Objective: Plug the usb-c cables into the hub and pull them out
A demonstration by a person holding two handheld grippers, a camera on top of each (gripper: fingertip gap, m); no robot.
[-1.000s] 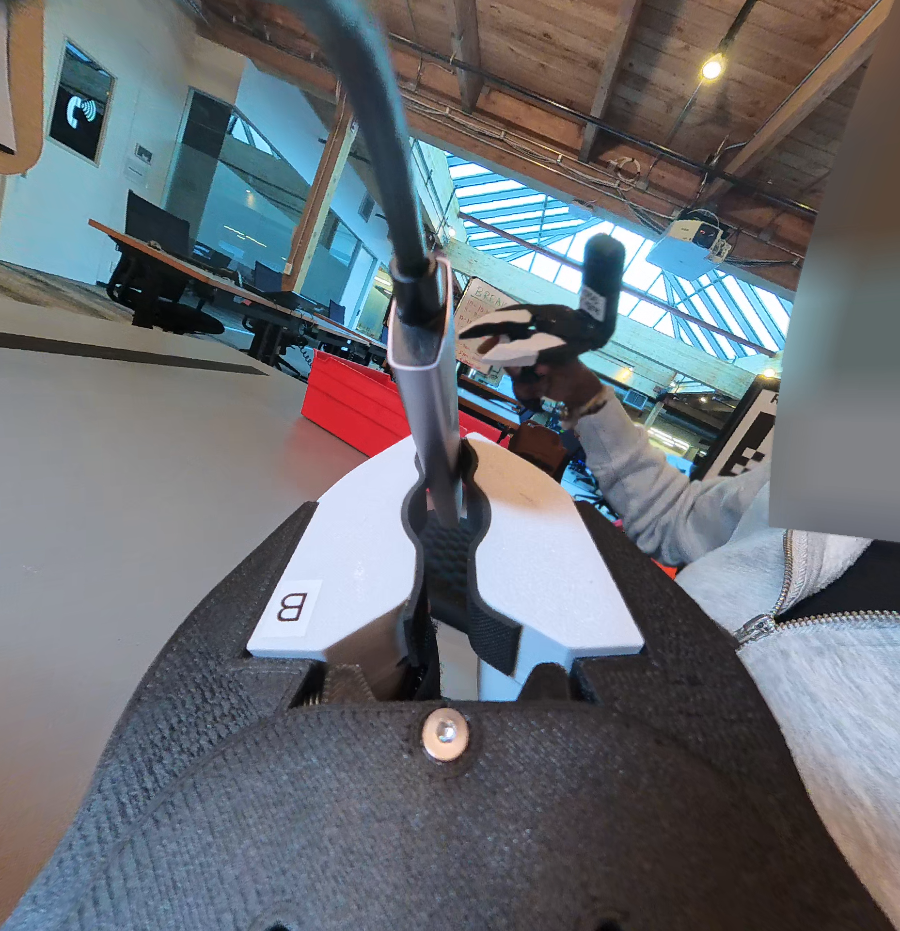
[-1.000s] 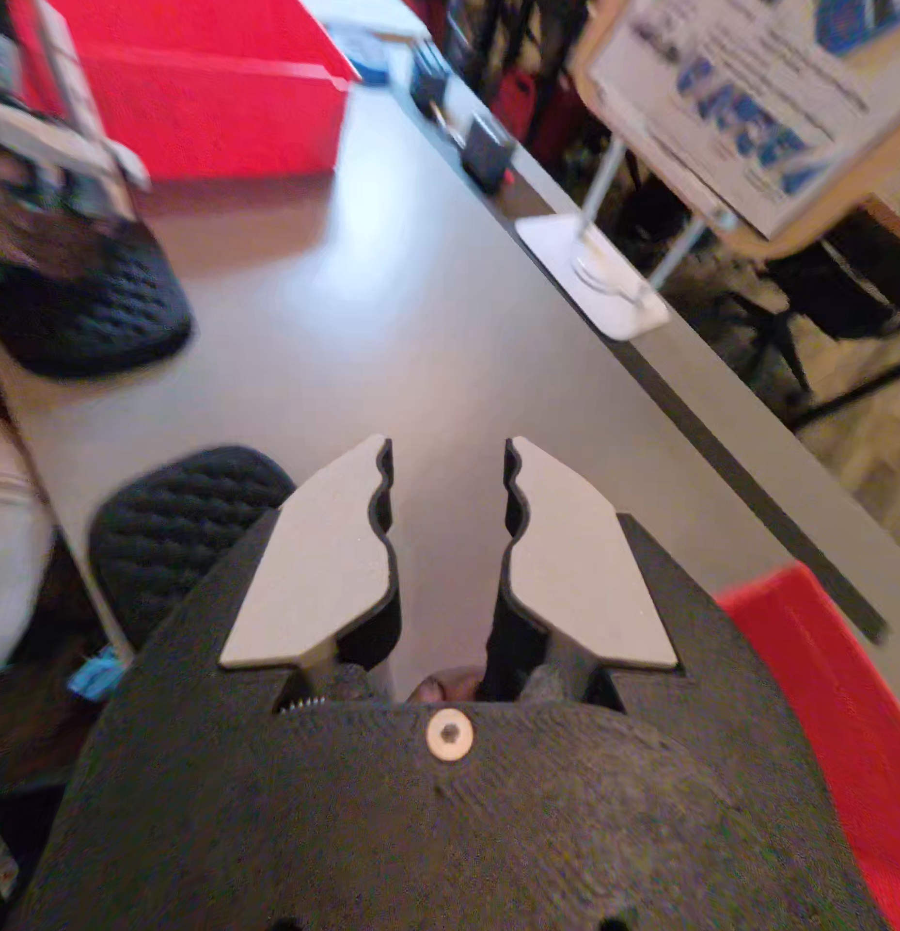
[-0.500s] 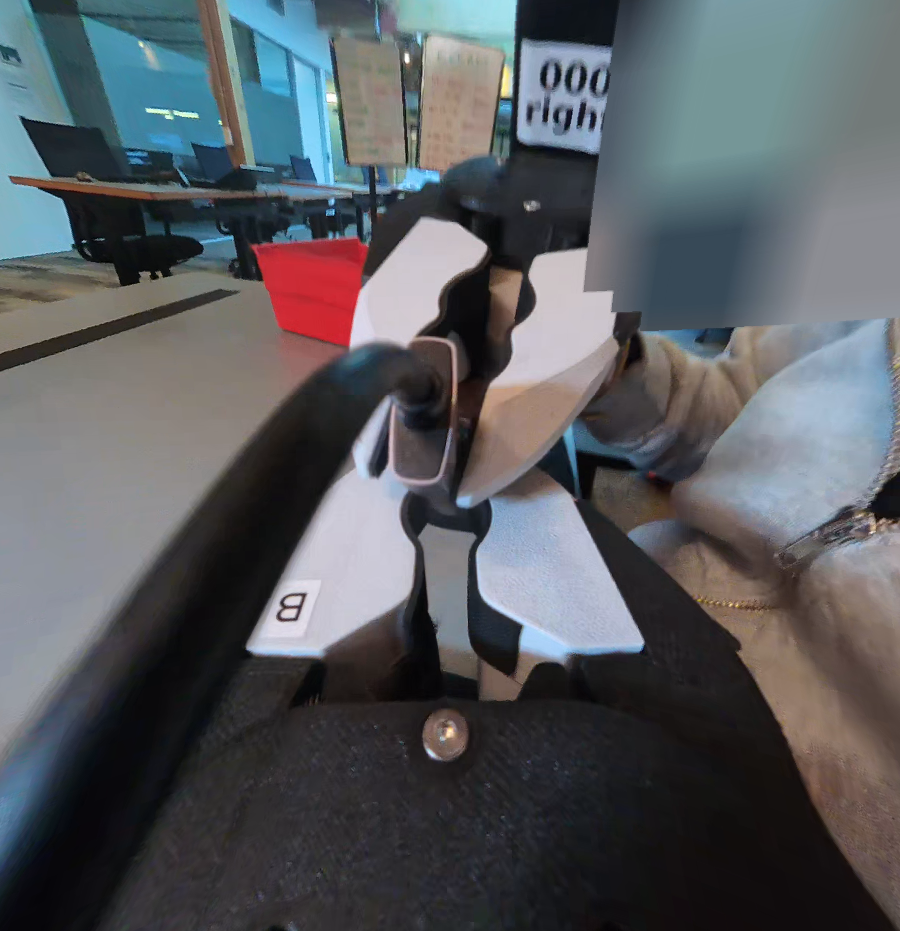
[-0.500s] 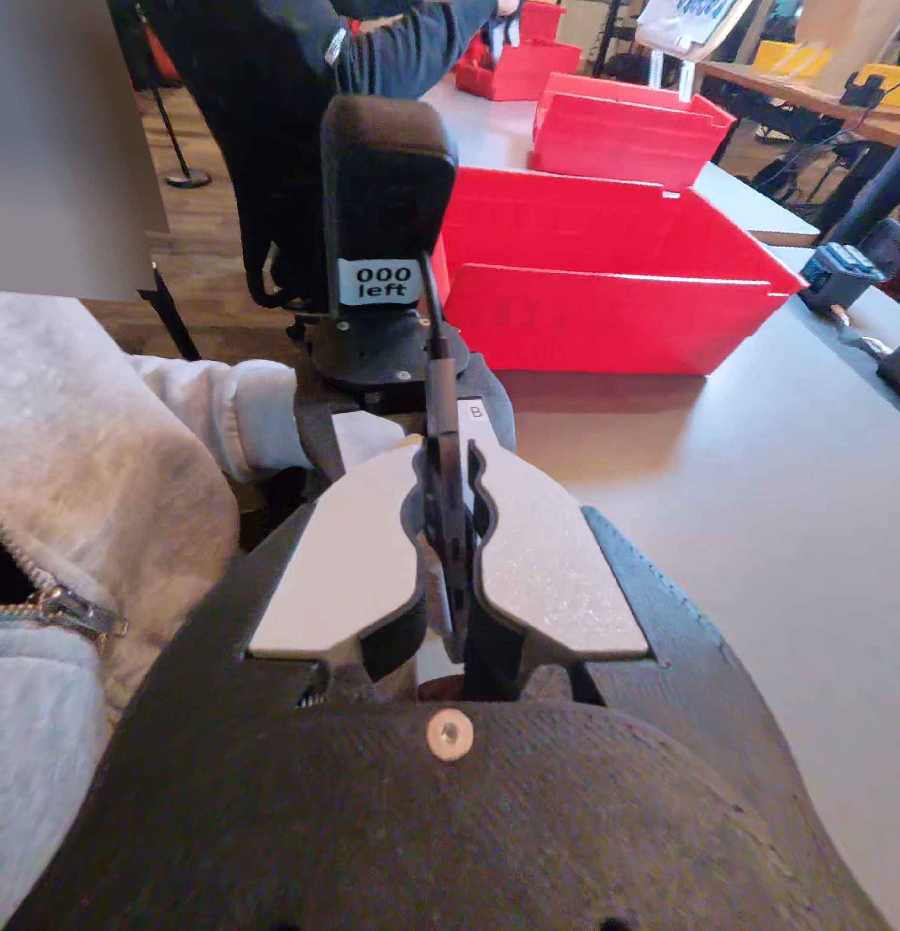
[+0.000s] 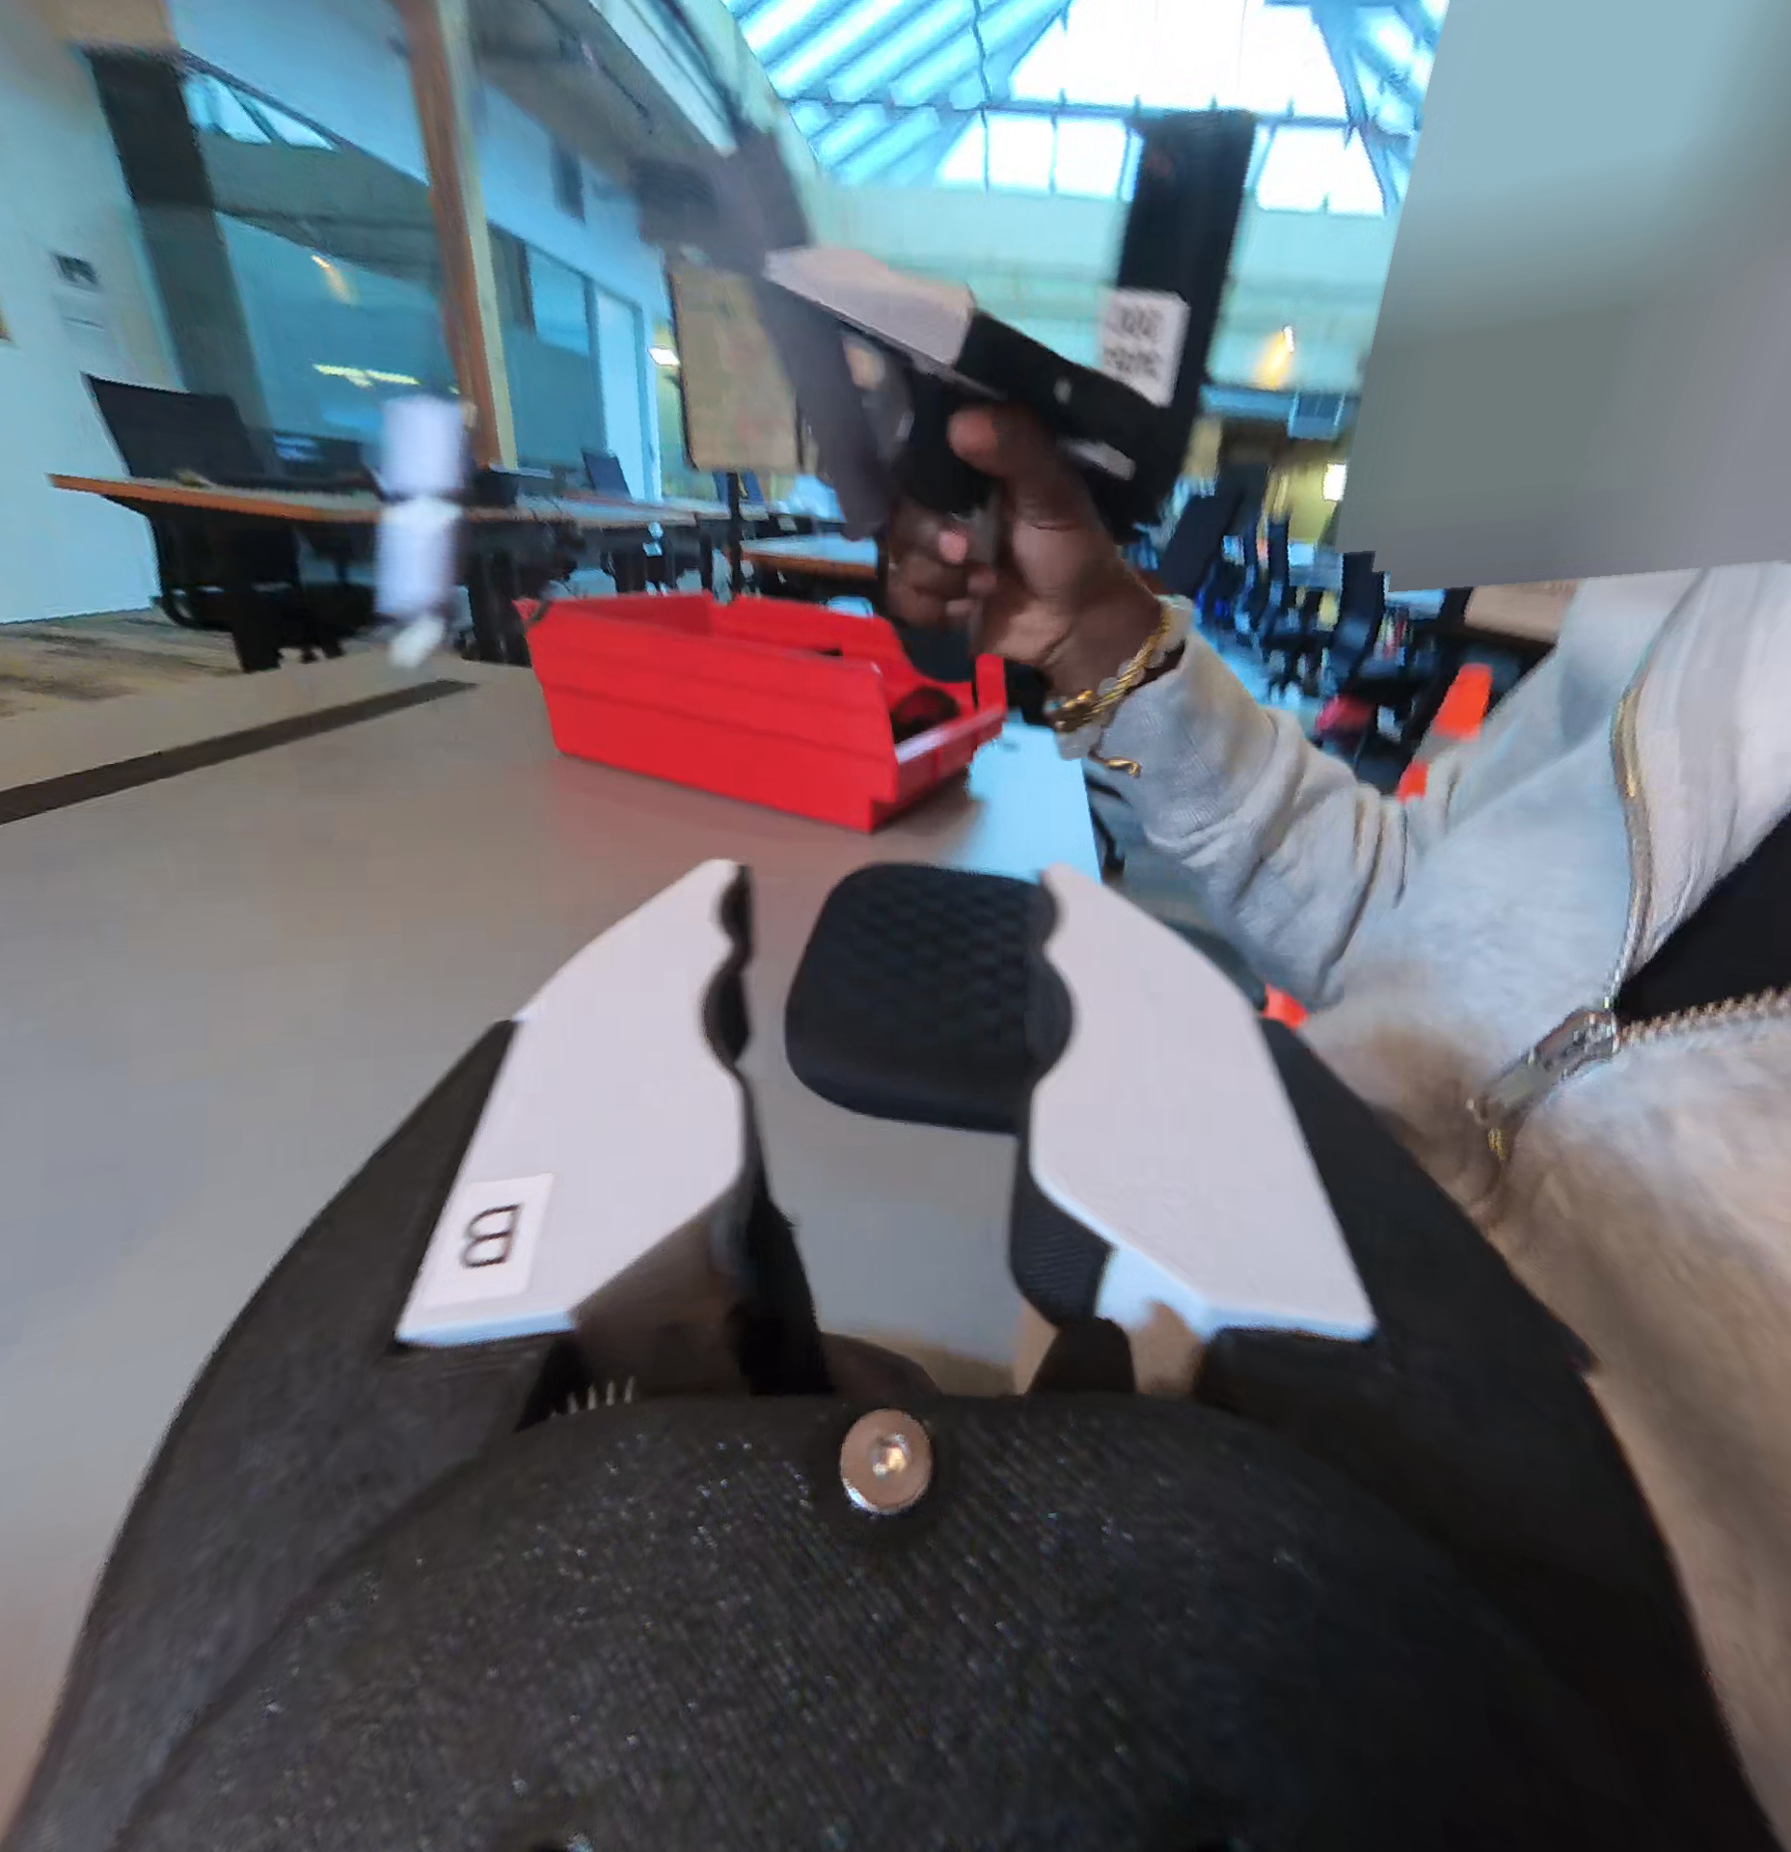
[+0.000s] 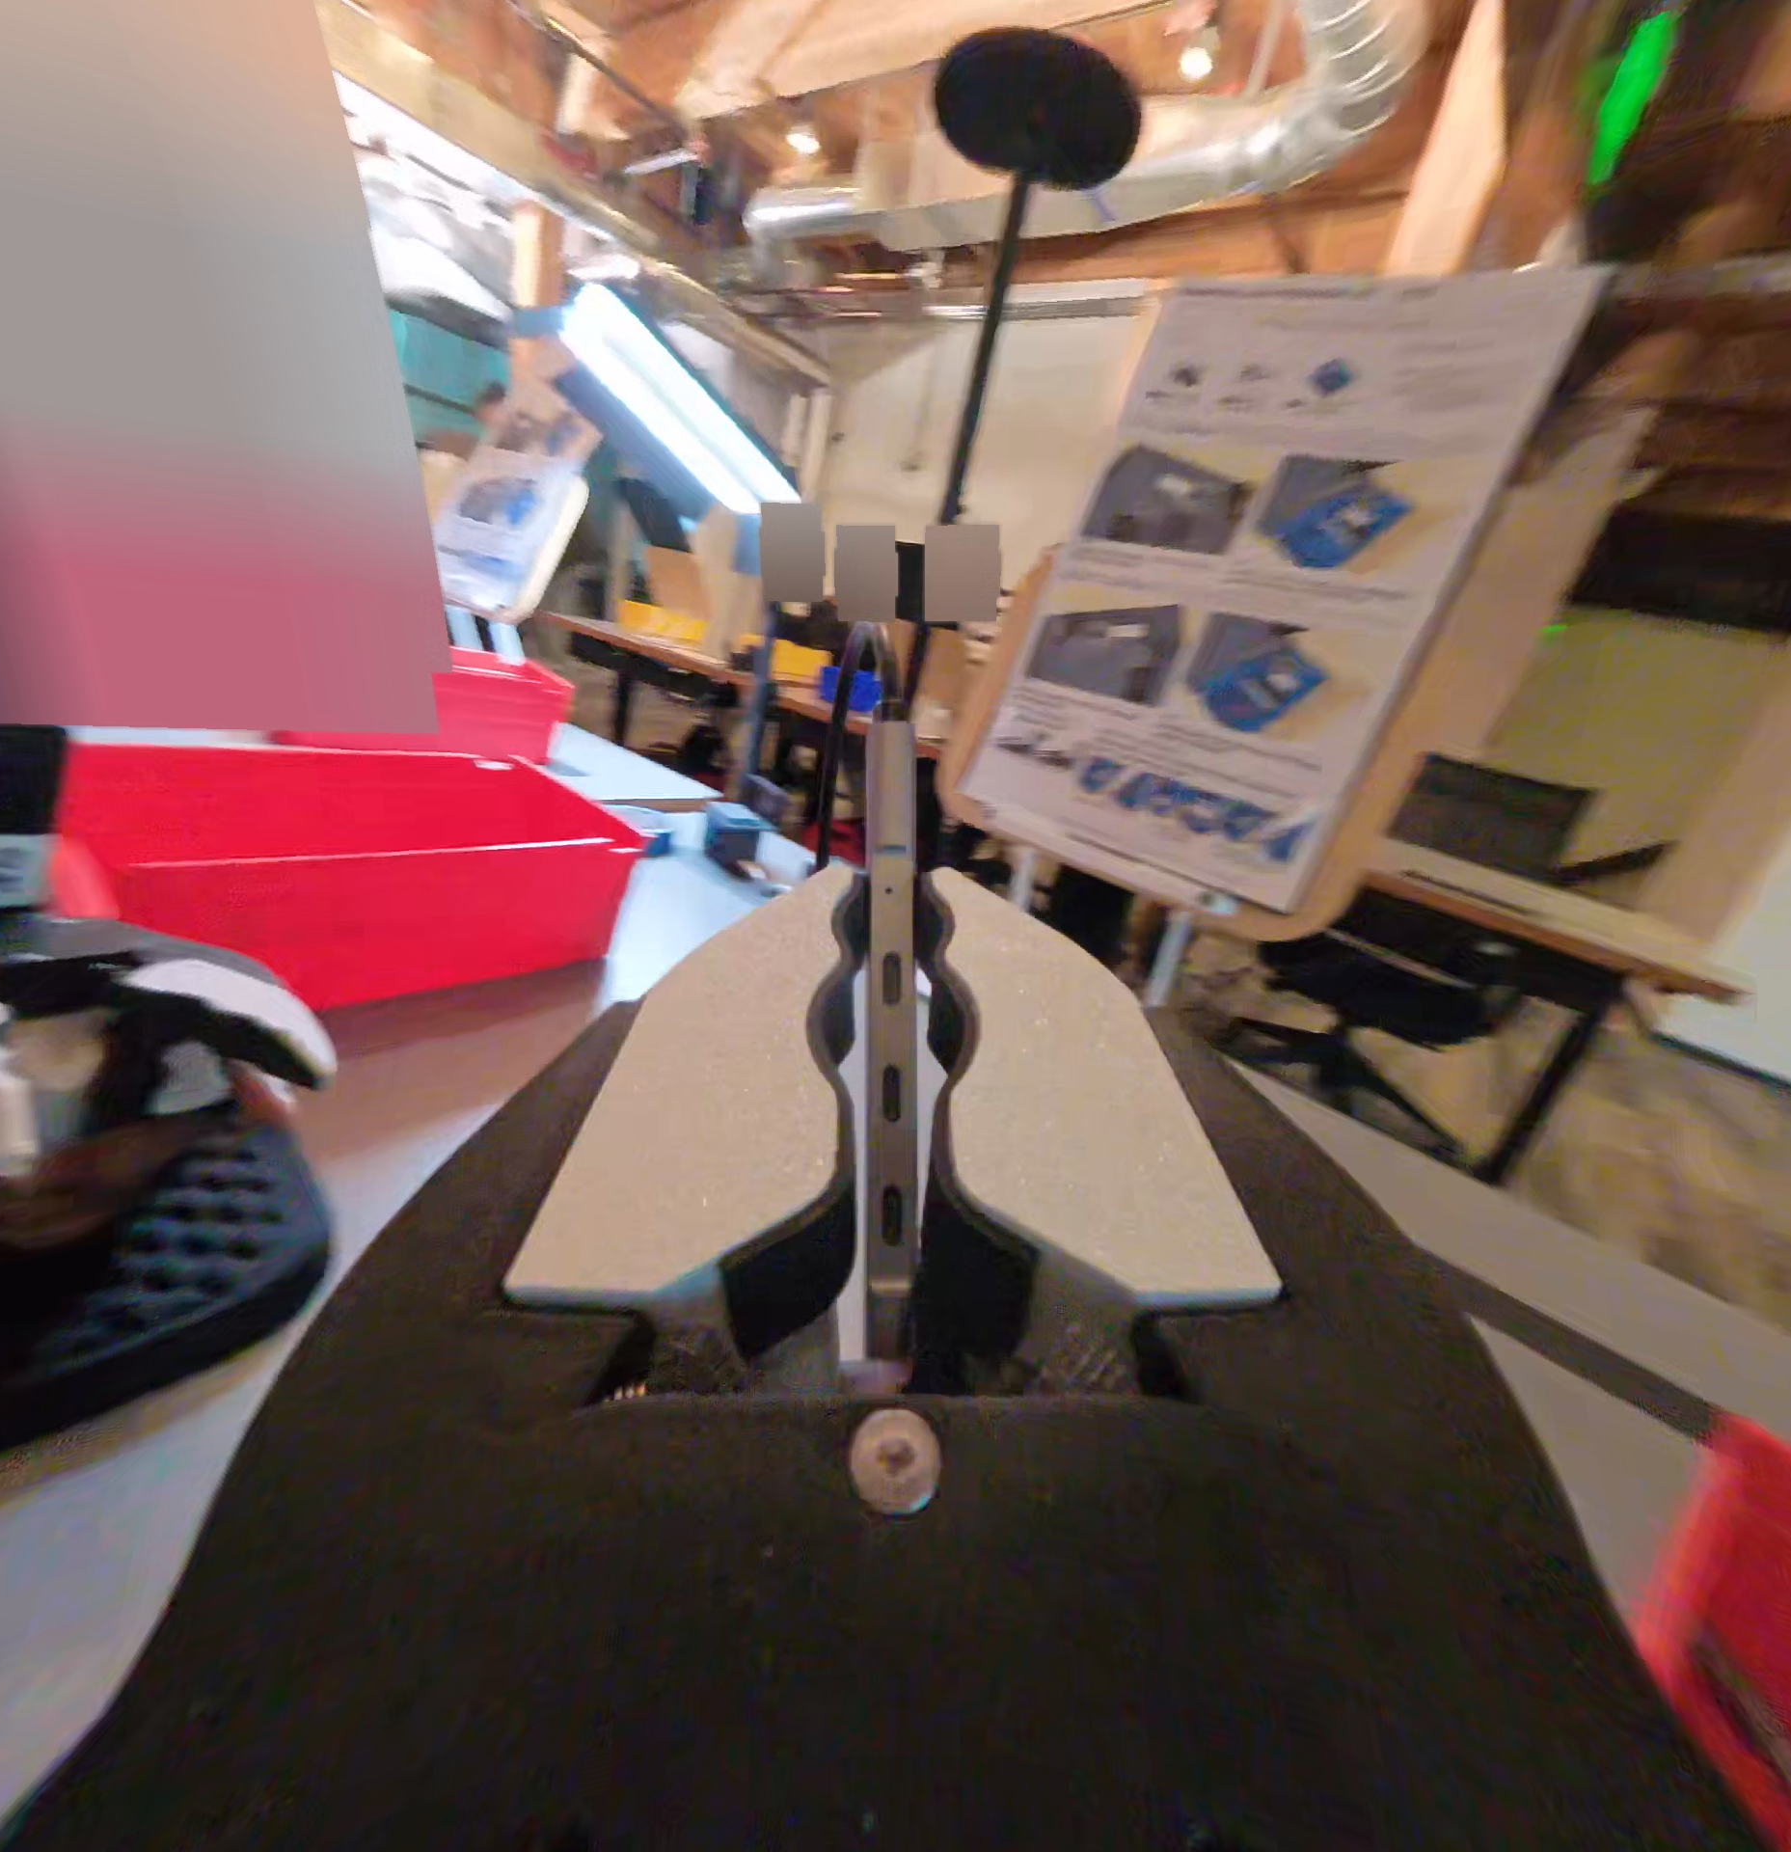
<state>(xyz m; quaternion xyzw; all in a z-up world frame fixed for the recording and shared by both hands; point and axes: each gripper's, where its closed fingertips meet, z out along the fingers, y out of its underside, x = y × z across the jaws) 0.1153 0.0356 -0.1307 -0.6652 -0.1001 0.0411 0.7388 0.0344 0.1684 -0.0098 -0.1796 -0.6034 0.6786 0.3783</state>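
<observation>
Left wrist view: left gripper jaws spread apart, nothing between them, over grey table. Black chair back shows between the fingers. Red bin farther off. Right gripper raised in a hand, blurred.

Right wrist view: right gripper jaws clamped on grey hub, held edge-on, three ports facing the camera, black cable at its far end. Instruction board to the right.

Grey hub is clamped between pale grey fingers; red bin; black dimpled pad.
</observation>
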